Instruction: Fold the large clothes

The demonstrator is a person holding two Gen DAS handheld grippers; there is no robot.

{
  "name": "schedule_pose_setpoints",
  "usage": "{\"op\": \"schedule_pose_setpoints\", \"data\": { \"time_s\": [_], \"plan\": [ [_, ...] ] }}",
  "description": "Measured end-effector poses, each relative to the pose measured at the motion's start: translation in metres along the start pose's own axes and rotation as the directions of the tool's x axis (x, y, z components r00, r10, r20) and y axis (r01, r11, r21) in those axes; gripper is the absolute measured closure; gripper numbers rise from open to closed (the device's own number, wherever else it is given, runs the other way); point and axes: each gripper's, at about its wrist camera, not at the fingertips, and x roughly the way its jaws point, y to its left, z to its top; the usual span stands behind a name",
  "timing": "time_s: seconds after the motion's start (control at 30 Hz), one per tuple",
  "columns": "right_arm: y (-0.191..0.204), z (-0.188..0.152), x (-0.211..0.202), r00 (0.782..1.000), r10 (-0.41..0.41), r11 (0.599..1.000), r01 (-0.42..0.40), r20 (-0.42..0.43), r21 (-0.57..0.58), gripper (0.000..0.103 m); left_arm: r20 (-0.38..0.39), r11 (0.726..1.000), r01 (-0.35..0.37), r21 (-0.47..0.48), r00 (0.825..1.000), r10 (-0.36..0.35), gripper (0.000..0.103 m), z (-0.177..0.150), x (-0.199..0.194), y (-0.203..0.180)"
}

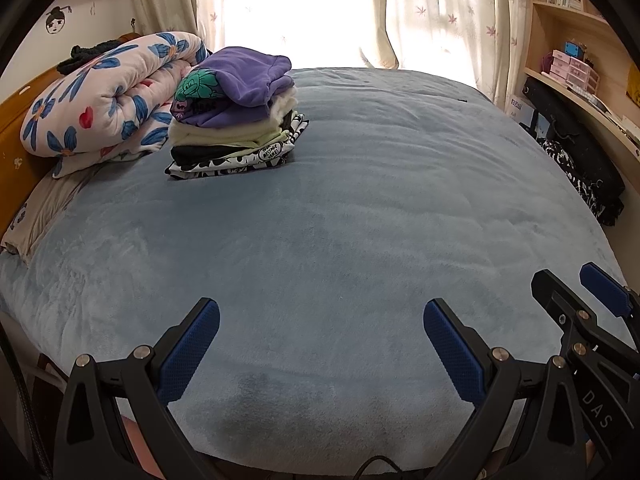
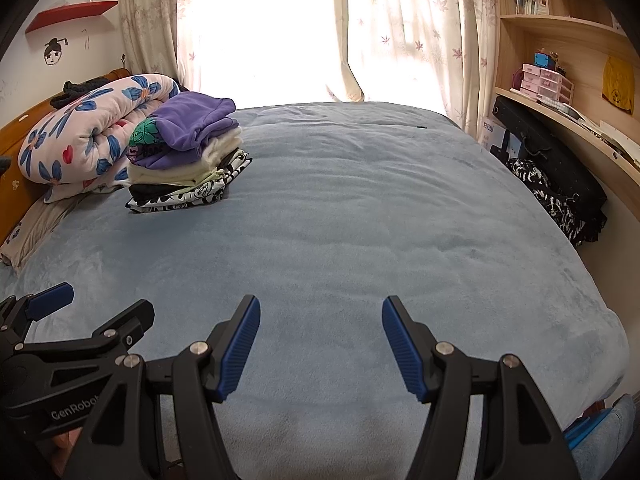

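Both grippers hang side by side over the near edge of a bed covered by a blue-grey fleece blanket (image 1: 340,208), and neither carries anything. The left gripper (image 1: 322,344) has its jaws spread wide with only blanket showing between the blue pads; the right gripper (image 2: 321,346) is likewise released, its fingers parted over bare fleece. In the left wrist view the right gripper appears at the lower right, just beside the left one. The folded clothes sit as a stack (image 2: 186,160) near the head of the bed, well apart from both grippers: a purple sweatshirt (image 1: 244,76) with a green print on top, cream layers beneath it, and a black-and-white patterned garment (image 1: 236,160) at the bottom. The stack touches a rolled floral quilt (image 1: 104,92) that lies against the wooden headboard (image 1: 12,136). Sheer patterned curtains (image 2: 400,32) hang before a bright window beyond the bed, and wooden shelves (image 2: 560,60) line the right wall.
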Motion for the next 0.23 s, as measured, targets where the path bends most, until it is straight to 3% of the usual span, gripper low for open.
{"op": "schedule_pose_setpoints", "data": {
  "time_s": [0.23],
  "plan": [
    [-0.0025, -0.0013, 0.0006, 1.000, 0.000, 1.000, 0.000, -0.003, 0.001, 0.039, -0.012, 1.000, 0.000, 0.003, 1.000, 0.000, 0.002, 0.0011, 0.0031, 0.0020]
  ]
}}
